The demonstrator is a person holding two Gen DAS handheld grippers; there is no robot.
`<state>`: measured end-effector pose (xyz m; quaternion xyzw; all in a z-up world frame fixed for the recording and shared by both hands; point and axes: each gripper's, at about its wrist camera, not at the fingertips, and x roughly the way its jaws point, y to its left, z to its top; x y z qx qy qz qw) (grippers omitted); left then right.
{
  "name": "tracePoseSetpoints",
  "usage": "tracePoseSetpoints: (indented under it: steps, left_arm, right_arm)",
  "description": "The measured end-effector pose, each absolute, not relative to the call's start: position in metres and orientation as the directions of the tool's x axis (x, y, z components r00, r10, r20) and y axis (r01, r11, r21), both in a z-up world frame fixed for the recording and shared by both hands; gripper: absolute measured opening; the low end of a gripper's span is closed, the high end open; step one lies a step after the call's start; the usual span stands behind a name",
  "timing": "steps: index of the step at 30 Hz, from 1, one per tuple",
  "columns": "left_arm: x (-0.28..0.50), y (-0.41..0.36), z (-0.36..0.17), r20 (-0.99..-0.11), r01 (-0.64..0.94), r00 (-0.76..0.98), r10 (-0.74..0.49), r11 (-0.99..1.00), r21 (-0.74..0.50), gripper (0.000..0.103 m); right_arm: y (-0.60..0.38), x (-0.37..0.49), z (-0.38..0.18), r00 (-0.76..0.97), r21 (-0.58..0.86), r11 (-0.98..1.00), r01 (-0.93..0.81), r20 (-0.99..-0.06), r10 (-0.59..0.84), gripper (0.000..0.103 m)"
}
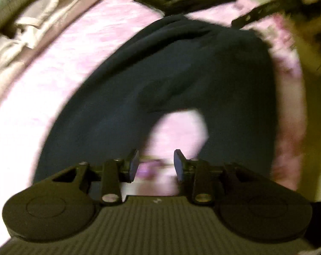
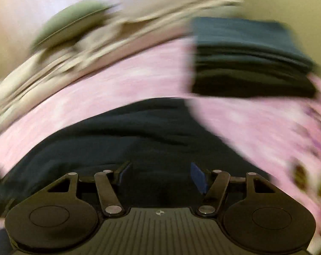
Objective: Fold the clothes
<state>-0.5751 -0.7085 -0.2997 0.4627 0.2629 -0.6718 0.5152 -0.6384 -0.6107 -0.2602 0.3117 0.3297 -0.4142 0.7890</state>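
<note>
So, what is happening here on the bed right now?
A person with a gripper in each hand is folding clothes on a pink bedspread. A dark garment lies spread out and is not folded yet. The left gripper and the right gripper are both open above it and hold nothing. A stack of folded dark clothes sits further back, near some beige bedding.

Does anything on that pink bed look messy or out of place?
Only the dark garment in front: it lies spread and rumpled on the pink cover, unlike the neat folded dark stack behind it. Crumpled beige bedding lies at the far edge.
</note>
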Motion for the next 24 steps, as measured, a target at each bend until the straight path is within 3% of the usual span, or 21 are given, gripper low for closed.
tracePoseSetpoints:
  steps: [5,9,12,16,19,21,24]
  left_arm:
    - [-0.588,-0.715,-0.343,-0.876,0.813,0.005,-0.483,-0.509,0.285,0.031]
    - [-0.594,-0.708,-0.344,-0.834,0.774,-0.029,-0.551,-0.540,0.331,0.027]
    - [-0.589,-0.705,-0.326,-0.835,0.842,-0.201,-0.512,-0.526,0.120,0.031]
    - [-0.575,-0.729,-0.331,-0.809,0.879,-0.439,-0.391,-0.373,-0.297,0.032]
    - [-0.565,-0.754,-0.341,-0.775,0.865,-0.500,-0.386,-0.193,-0.462,0.035]
    - [-0.562,-0.771,-0.354,-0.753,0.831,-0.534,-0.385,-0.074,-0.552,0.040]
    - [-0.567,-0.789,-0.370,-0.743,0.797,-0.554,-0.375,0.018,-0.604,0.039]
  right_arm:
    - [-0.623,-0.551,-0.280,0.466,0.125,0.719,0.684,-0.833,-0.299,0.064]
    - [-0.637,-0.535,-0.296,0.395,0.111,0.667,0.736,-0.871,-0.291,0.064]
    - [-0.635,-0.546,-0.296,0.328,0.076,0.595,0.800,-0.886,-0.328,0.064]
    - [-0.631,-0.567,-0.297,0.231,0.019,0.519,0.854,-0.910,-0.346,0.064]
    - [-0.633,-0.588,-0.292,0.226,0.032,0.480,0.876,-0.908,-0.352,0.065]
    - [-0.635,-0.602,-0.288,0.242,0.045,0.467,0.883,-0.896,-0.372,0.080]
    - [-0.645,-0.623,-0.286,0.267,0.065,0.449,0.891,-0.875,-0.404,0.081]
